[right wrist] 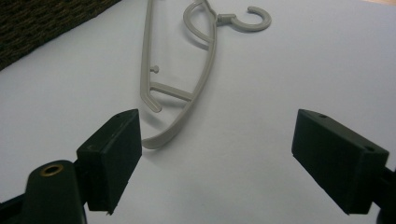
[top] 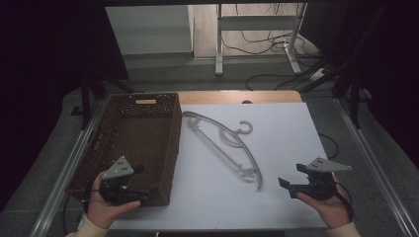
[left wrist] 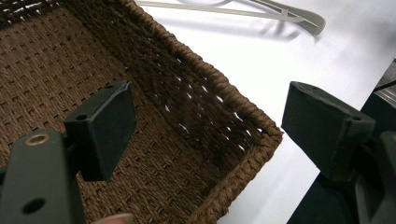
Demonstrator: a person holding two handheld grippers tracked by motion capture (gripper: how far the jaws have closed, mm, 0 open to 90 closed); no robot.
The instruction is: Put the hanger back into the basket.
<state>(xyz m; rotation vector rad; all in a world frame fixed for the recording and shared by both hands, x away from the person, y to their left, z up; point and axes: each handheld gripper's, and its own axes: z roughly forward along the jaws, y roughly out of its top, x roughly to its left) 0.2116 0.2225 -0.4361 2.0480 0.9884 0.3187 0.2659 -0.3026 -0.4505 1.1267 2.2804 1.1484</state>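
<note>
On white worktop (top: 276, 148): grey plastic hanger (top: 222, 143) lies flat at centre, hook toward 1 o'clock, nothing across it. Brown wicker basket (top: 165, 148) at 9 o'clock, empty, just beside hanger. Left hand-held gripper (top: 148, 190) at 7 o'clock over basket's near corner, jaws apart, empty. Right hand-held gripper (top: 286, 187) at 5 o'clock, jaws apart, empty, near hanger's lower end. Cables, stand legs on floor beyond.

Each matte black plastic claw (top: 149, 190) (top: 285, 186) carries a grey three-cornered plate, brass-ringed screw holes and blocky pads (right wrist: 115, 154); cream sleeve cuffs (top: 90, 226) cover the wrists.
</note>
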